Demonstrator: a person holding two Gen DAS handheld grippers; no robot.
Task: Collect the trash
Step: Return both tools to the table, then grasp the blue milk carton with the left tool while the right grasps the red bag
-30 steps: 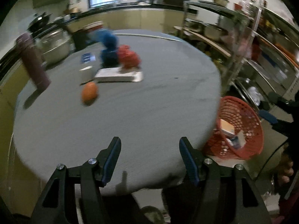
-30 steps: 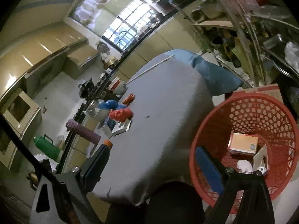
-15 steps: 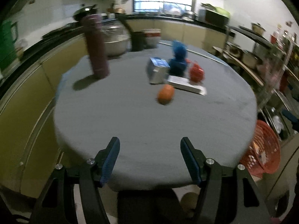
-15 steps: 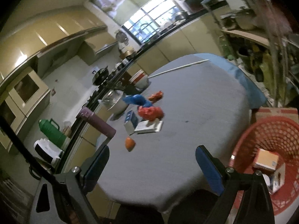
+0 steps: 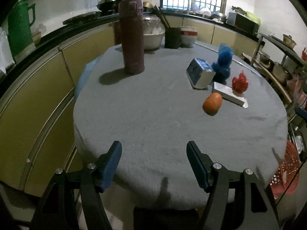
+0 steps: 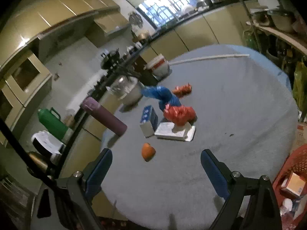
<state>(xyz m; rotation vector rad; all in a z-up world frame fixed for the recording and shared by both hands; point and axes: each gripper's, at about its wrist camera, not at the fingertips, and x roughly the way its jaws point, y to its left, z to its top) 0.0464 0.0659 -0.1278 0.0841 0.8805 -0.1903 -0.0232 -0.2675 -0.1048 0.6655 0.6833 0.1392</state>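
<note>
Left gripper is hanging over the near edge of the table, jaws apart and just widening, nothing between them; right gripper is also spread and empty. Left view is showing the flask upright; trash is sitting mid-table: carton, blue bag, red bag, flat box, orange. Only the right view is showing the basket's contents, a small box, and a second red bag behind the blue one.

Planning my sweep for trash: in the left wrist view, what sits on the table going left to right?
Maroon flask → blue-and-white carton → orange fruit → red bag.
</note>
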